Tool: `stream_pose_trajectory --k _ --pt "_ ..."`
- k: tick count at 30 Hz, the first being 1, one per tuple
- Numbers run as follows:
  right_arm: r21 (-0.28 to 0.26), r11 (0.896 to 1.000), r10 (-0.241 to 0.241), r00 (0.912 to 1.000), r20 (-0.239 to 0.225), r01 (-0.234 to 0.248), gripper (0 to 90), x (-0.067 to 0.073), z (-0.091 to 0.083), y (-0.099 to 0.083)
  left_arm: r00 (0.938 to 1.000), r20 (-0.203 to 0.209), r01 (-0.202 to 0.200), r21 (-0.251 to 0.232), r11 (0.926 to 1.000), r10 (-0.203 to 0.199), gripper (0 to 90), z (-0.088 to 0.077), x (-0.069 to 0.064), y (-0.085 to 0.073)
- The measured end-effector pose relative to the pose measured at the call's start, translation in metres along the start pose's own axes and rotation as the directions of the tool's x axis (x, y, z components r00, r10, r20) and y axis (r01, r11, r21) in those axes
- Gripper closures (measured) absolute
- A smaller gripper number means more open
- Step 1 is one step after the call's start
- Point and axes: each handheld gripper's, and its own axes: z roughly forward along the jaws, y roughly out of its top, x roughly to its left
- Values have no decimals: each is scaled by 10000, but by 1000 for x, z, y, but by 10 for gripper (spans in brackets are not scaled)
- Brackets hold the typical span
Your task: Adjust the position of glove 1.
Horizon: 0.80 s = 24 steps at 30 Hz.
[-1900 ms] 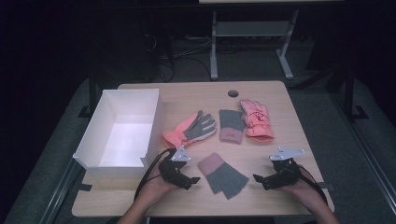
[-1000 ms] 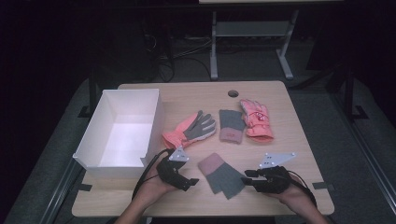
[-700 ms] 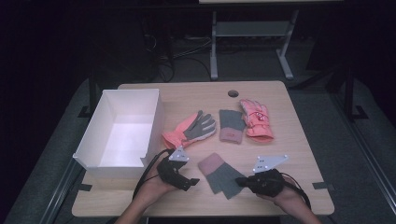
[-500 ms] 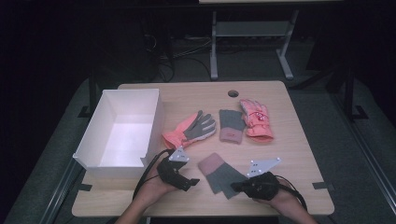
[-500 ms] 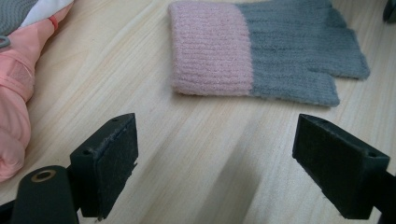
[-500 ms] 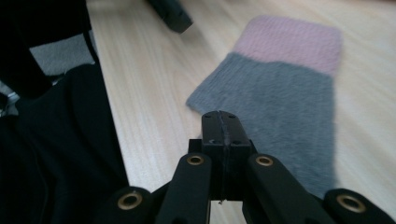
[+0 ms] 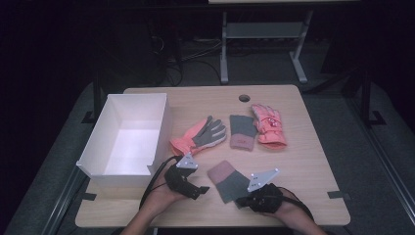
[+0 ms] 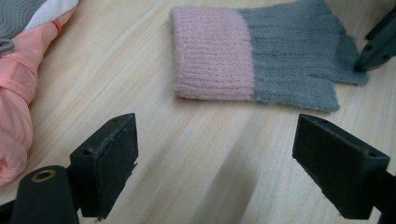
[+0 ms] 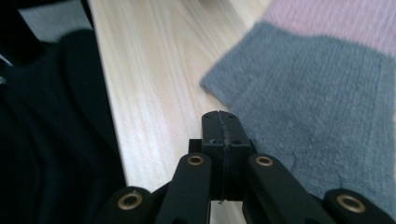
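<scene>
Tongs in the person's right hand [image 7: 243, 199] are closed tight, pad against pad, with nothing caught between them; the jaws have just been closing over the last moment. In the right gripper view the right tongs [image 9: 219, 122] sit over bare wood right at the grey end of the grey-and-pink knit glove [image 9: 322, 93], the joined tips just beside the glove's edge, and whether they touch it I cannot tell. The left tongs [image 8: 219, 154] stand wide open and hold nothing, the two black pads [image 8: 112, 163] well apart over the desk [image 8: 187, 140].

Seen from the left gripper view, the knit glove [image 8: 261, 51] lies flat ahead of the open jaws, pink cuff to the left, grey fingers to the right, where the tip of the other tongs comes in at the glove's far corner.

From the high view, the left tongs [image 7: 203, 188] rest near the front edge of the desk [image 7: 303, 161], the knit glove [image 7: 229, 180] between the two hands. Farther back lie a salmon-and-grey glove [image 7: 200, 136], a second grey-and-pink knit glove [image 7: 242, 131] and a pink ski glove [image 7: 267, 125]. A white box [image 7: 98, 152] stands open at the left side of the desk.
</scene>
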Motion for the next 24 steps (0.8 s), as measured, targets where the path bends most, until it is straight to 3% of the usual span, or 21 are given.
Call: stream_pose_trajectory --k 13,18,24 --pt "186 9998 102 9986 526 -111 900 -12 -7 -5 9999 92 131 -63 9999 -130 138 0 -2 -1" --pt "135 9989 427 9962 757 -438 900 -21 -13 -10 10000 70 -18 26 10000 18 138 -1 -2 -1" --pt "75 9975 695 9911 1135 -708 900 -34 -21 -15 9998 152 104 -83 9999 -102 138 0 -4 -1"
